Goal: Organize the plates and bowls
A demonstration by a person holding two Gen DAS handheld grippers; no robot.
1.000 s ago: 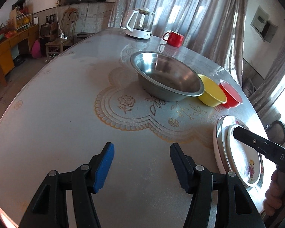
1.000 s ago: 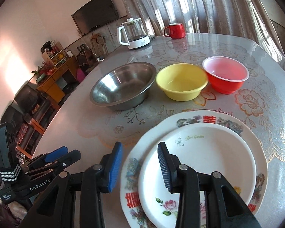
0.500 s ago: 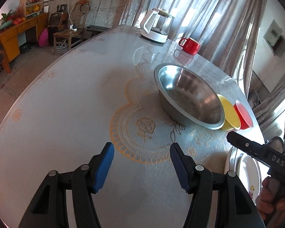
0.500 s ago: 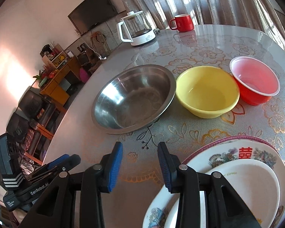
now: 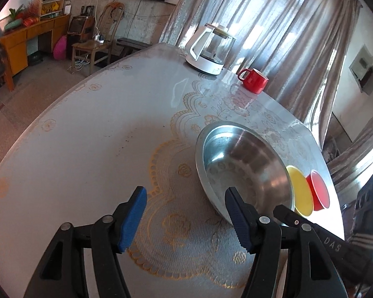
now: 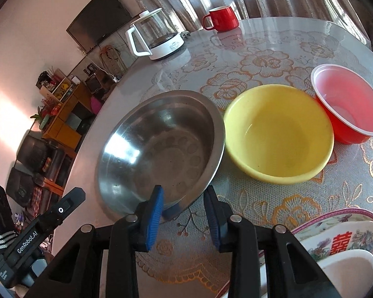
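Right gripper [image 6: 184,213] jaws open, empty, astride near rim of round stainless-steel bowl [image 6: 161,149]. Left gripper [image 5: 186,216] jaws open, empty; that bowl just right-ahead on worktop [image 5: 87,149].

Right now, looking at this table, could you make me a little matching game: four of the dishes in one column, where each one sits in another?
Things:
1. steel bowl
2. yellow bowl
3. red bowl
4. red mug

Places:
a. far edge of the table, near the curtain
b. middle of the bowl row
c. just ahead of the right gripper
d. right end of the bowl row

Pairs: 1-c, 2-b, 3-d, 4-a
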